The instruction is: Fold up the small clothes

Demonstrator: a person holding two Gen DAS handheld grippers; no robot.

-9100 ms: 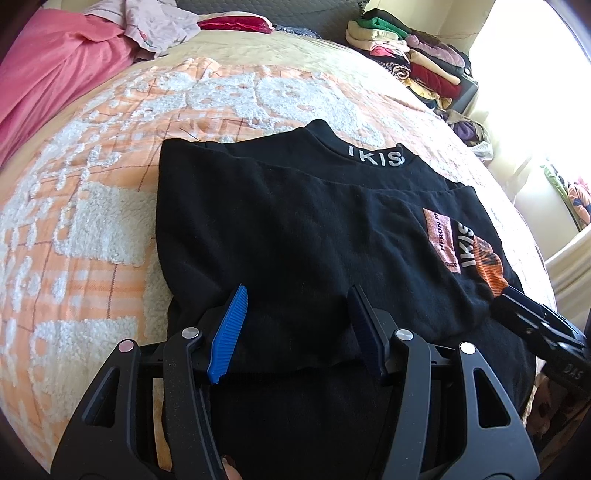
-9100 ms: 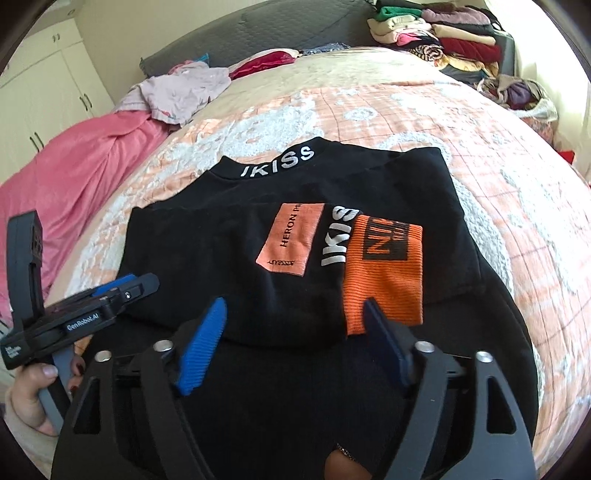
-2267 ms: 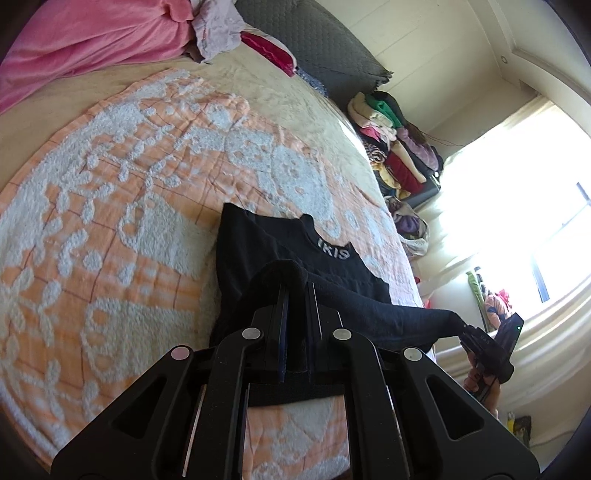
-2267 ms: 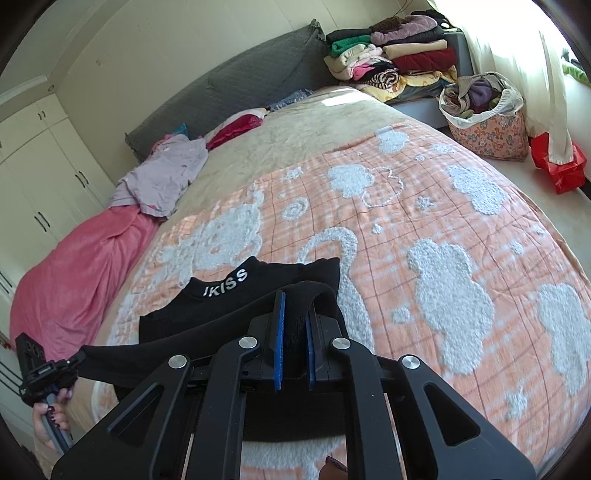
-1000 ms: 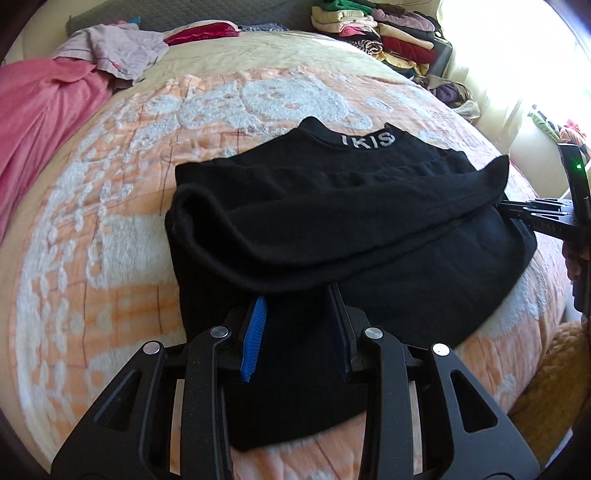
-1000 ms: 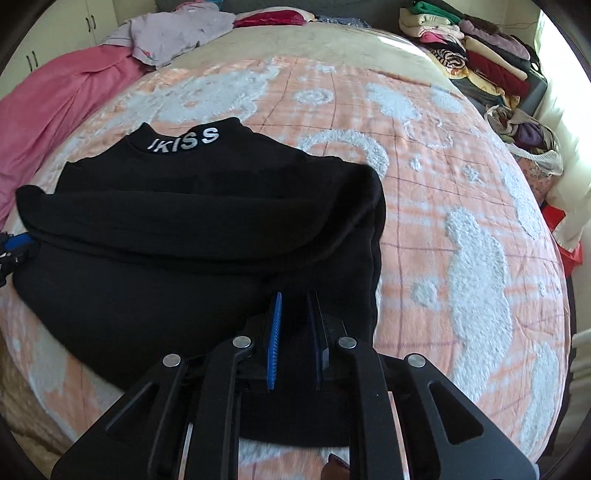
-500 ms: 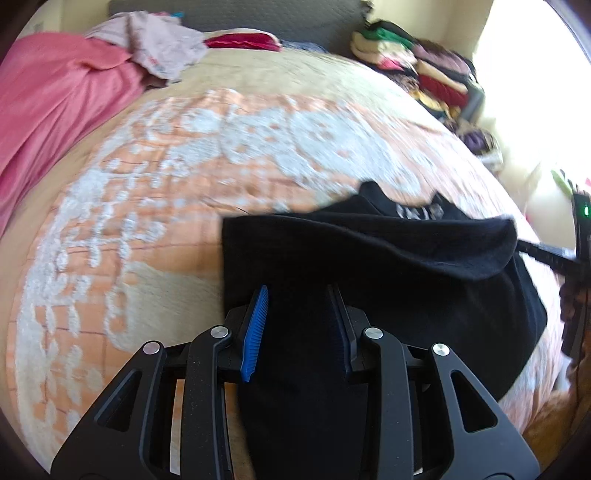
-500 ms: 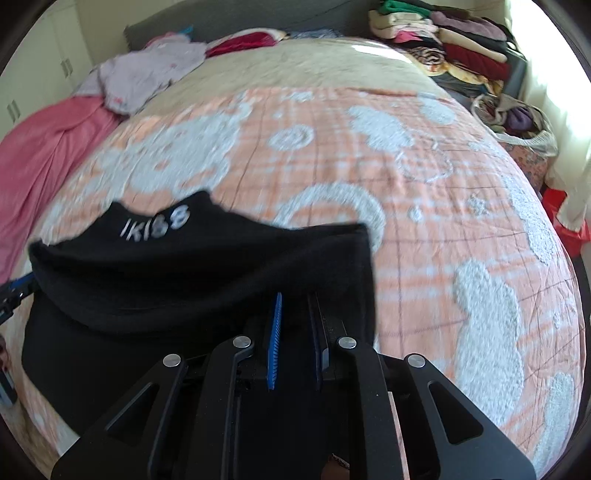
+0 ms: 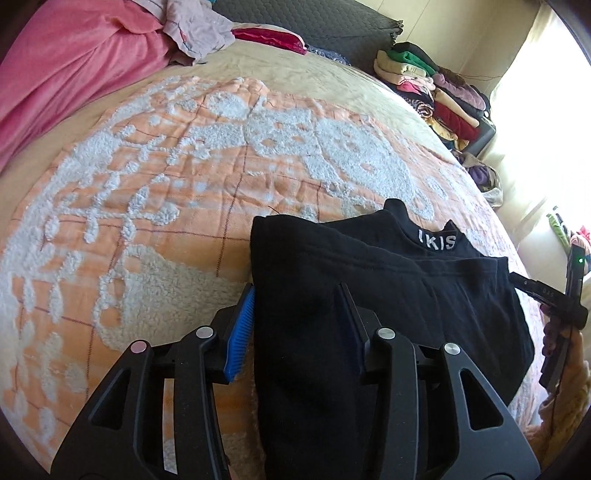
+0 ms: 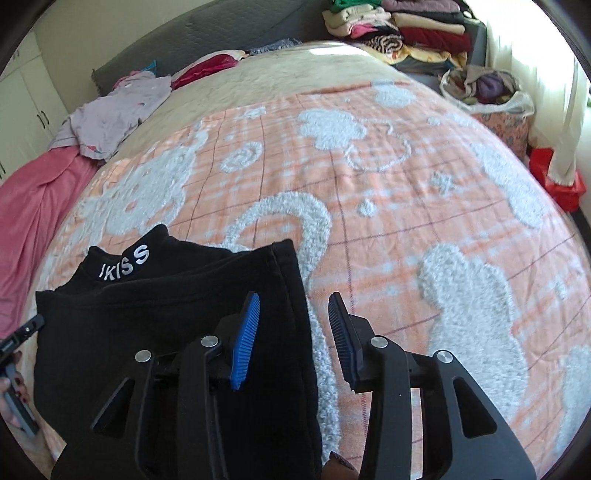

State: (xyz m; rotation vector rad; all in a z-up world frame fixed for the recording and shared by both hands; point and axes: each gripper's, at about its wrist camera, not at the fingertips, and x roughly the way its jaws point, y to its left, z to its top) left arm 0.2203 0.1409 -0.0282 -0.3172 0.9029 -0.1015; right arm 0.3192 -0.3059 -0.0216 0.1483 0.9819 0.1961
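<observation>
Black sweatshirt (image 9: 369,295) lies folded on the bed's orange blanket (image 9: 147,184). Left hand-held gripper (image 9: 295,325) and right hand-held gripper (image 10: 293,332), jaws just parted, straddle its side edges, gripping nothing.

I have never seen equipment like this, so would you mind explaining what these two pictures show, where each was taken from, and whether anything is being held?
There is no robot arm here: a person holds a two-finger gripper in each hand, and each gripper carries a wide-angle camera looking forward along its fingers. One picture comes from the left gripper, the other from the right gripper; the black frames with blue pads at the bottom are the grippers themselves. Both look down at a bed covered by an orange and white blanket. On it lies a black top with white lettering at the collar, folded over itself. Both grippers have just been opening: the top's edges lie between the fingers, but the pads no longer press on them, so nothing is held. Stacked folded clothes sit behind.
</observation>
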